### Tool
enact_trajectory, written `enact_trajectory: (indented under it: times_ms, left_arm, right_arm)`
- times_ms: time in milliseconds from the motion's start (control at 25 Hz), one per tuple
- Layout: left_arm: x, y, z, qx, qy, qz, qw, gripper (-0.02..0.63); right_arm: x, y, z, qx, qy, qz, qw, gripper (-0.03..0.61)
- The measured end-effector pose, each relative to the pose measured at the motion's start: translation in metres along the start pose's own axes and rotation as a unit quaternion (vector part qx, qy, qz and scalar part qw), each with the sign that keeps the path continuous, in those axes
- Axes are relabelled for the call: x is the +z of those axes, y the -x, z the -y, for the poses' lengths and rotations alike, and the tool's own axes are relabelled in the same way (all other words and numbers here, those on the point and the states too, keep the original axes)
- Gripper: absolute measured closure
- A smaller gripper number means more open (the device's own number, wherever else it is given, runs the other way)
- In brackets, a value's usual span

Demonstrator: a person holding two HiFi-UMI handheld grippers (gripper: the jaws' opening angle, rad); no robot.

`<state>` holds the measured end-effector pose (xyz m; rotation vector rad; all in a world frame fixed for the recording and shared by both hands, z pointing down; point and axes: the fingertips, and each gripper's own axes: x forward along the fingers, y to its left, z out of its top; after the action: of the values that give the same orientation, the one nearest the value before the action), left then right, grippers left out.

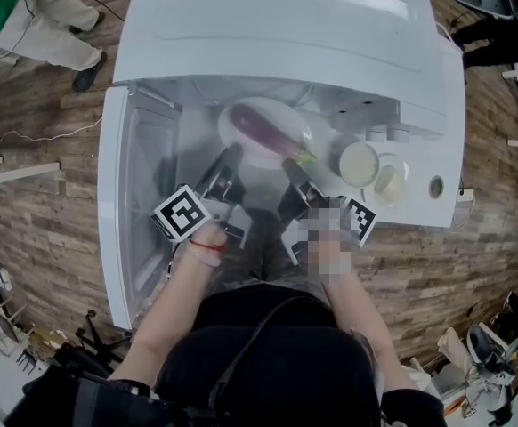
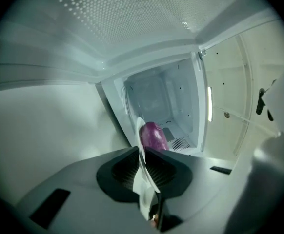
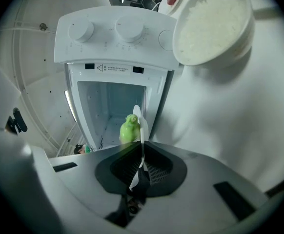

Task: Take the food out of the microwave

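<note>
Clearly the eggplant point(image 1: 263, 130) is the food in question. It lies lengthwise on a white plate point(image 1: 281, 107), with the purple body to the left and the green stem to the right. The plate is at the mouth of the microwave point(image 1: 286, 25), just below the front edge of its top. Whether the plate is fully outside the cavity point(image 2: 159, 94) the views do not settle. In both gripper views the cavity is seen beyond the plate, so it is judged to be at the threshold or just outside.

The plate is carried from two sides. The left gripper point(image 1: 230, 158) is clenched on the left rim and the right gripper point(image 1: 292, 169) is clenched on the right rim. In each gripper view the thin white edge runs straight between the black pads point(image 2: 116, 172), which press on it. Two opposite grips are probably chosen because a shallow plate pinched at one edge only would tip, and the round eggplant could then roll off. Both grippers point only a little downward, which keeps the plate near level.

The door point(image 1: 125, 203) stands wide open to the left, so the way toward the person is free. To the right of the opening, near the knobs point(image 3: 130, 28), stands a bowl of white rice point(image 3: 213, 23). The right side of the plate should pass it with care.
</note>
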<state>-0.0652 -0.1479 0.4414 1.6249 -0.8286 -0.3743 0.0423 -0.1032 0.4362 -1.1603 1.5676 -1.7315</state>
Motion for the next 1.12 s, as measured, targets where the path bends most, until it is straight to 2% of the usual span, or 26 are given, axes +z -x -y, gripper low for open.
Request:
enact_trajectory:
  times_ms: [800, 960, 1120]
  left_arm:
    - [-0.039, 0.041, -0.001, 0.006, -0.001, 0.013, 0.9999, 0.568]
    - [-0.049, 0.043, 0.001, 0.007, 0.019, 0.018, 0.9996, 0.568]
    - [-0.055, 0.045, 0.000, 0.009, 0.008, 0.016, 0.9998, 0.569]
  right_arm:
    - [-0.028, 0.042, 0.013, 0.002, 0.001, -0.017, 1.000, 0.546]
    - [-0.027, 0.051, 0.014, -0.004, 0.003, -0.021, 1.000, 0.546]
    - [-0.028, 0.057, 0.017, -0.006, 0.000, -0.024, 1.000, 0.546]
